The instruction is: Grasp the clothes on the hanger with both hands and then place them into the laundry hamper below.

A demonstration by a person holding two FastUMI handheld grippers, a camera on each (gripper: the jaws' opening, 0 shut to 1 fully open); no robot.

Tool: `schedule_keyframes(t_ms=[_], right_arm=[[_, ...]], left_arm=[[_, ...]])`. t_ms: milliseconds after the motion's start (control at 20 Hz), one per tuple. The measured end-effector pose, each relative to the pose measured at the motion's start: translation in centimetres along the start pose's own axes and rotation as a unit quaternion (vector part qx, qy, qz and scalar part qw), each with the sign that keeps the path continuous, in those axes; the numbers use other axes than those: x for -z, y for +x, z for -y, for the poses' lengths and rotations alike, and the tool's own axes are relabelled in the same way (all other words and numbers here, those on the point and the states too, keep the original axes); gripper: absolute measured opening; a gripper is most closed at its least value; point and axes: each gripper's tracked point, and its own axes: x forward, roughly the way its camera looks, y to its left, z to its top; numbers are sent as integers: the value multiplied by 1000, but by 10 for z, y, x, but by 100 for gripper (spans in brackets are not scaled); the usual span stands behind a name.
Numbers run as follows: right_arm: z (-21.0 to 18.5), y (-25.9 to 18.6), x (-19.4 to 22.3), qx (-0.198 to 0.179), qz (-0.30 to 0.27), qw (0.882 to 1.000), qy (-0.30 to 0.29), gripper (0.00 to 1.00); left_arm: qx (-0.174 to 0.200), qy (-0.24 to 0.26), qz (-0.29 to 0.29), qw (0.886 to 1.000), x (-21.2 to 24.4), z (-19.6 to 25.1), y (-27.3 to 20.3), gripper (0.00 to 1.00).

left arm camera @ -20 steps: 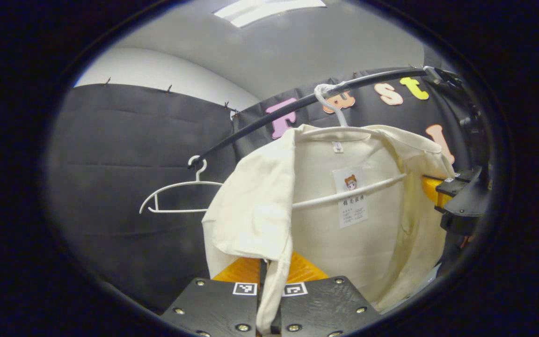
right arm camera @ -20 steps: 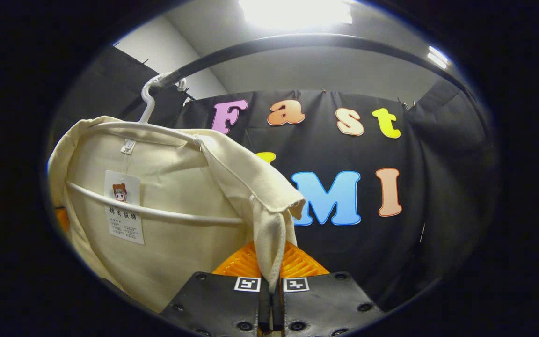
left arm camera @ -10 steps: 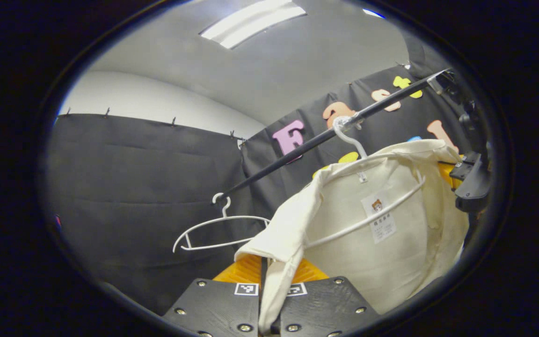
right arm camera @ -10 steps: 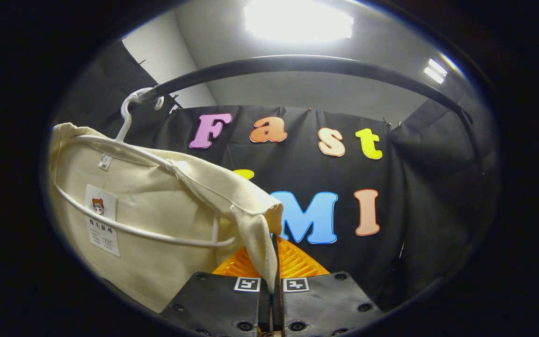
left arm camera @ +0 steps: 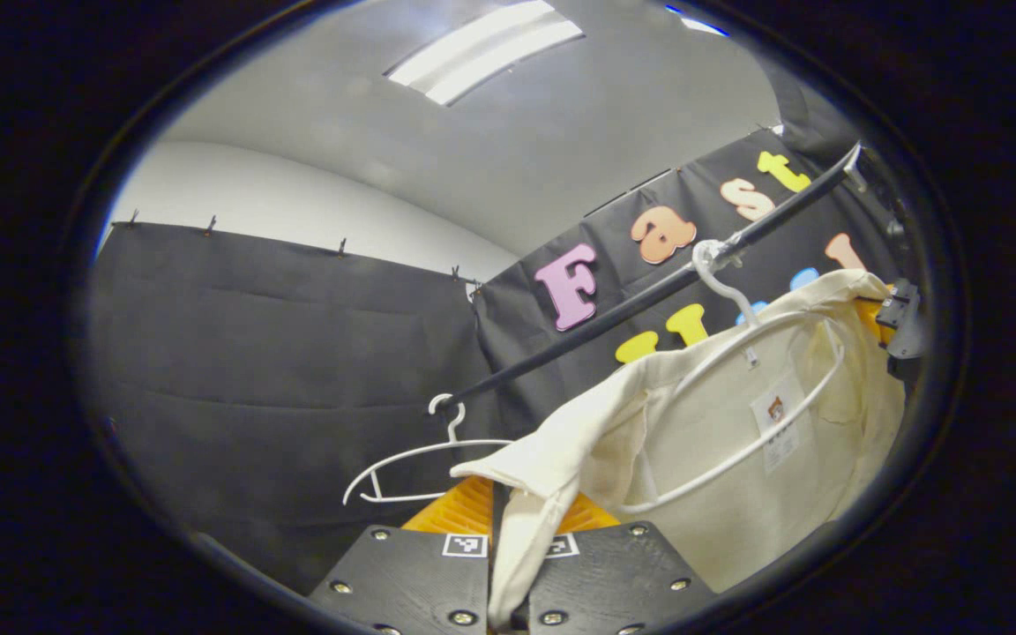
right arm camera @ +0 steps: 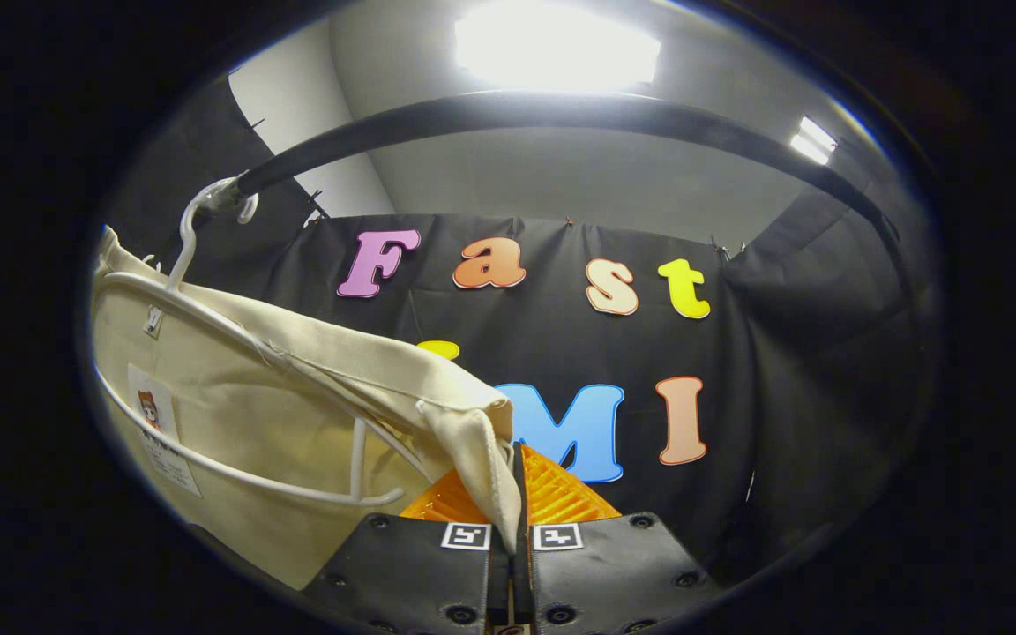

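Holding the shirt (left arm camera: 720, 494) by both shoulders, I have the left gripper (left arm camera: 508, 564) and right gripper (right arm camera: 512, 538) each clamped on cloth; it hangs between them on the hanger (left arm camera: 737, 388), which must slip free.

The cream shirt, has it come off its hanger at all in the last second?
Yes. The cream shirt has slid off the white hanger's end toward the right gripper, leaving the hanger's corner bare; its hook still hangs on the black rail.
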Motion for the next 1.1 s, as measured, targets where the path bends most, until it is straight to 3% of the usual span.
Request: schedule_keyframes(t_ms=[300,550,750,1000,1100], right_arm=[[-10,33,12,-40,-12,999,3,3],[-19,48,80,-82,-83,993,34,5],[-21,37,99,-88,-97,991,39,5],[-26,40,102,-104,-119,982,104,5],[-30,41,106,-115,-140,971,154,5]], left_arm=[[40,-31,10,999,-3,-8,31,2],[97,-68,-28,993,36,26,51,1],[98,-43,-3,994,33,29,45,2],[113,-76,-7,991,40,27,42,2],[127,-105,-16,986,46,32,44,2]])
